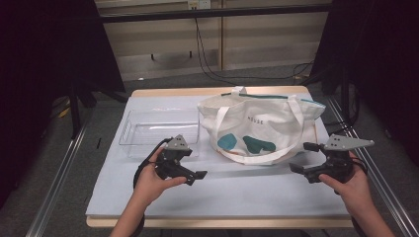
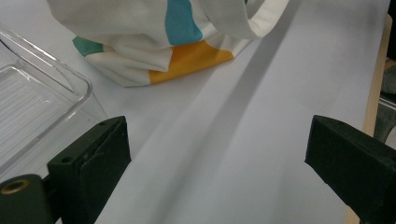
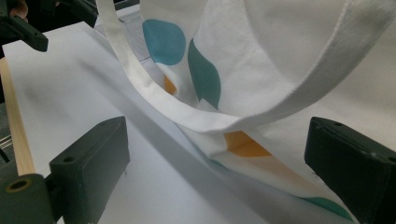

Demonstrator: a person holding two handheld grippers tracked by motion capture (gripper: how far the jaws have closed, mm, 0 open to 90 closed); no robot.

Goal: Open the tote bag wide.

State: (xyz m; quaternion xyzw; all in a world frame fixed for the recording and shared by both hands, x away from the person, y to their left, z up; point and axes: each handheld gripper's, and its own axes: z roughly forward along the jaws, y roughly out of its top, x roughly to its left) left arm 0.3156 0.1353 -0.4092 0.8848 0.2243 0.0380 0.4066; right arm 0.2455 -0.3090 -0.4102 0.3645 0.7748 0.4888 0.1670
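At centre right of the high view your bag (image 1: 257, 126) lies untouched on the bench (image 1: 222, 192), beside the clear tray (image 1: 158, 131). Your left gripper (image 1: 195, 168) and right gripper (image 1: 304, 158) are both released; all handling remains, by my judgement.

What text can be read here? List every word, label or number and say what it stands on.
"HOUSE", or close to it: small dark letters on the front of the tote bag in the high view, too small to be sure of.
Faint marks on the table cover behind the clear tray: too blurred to read.
The two gripper views hold no text.
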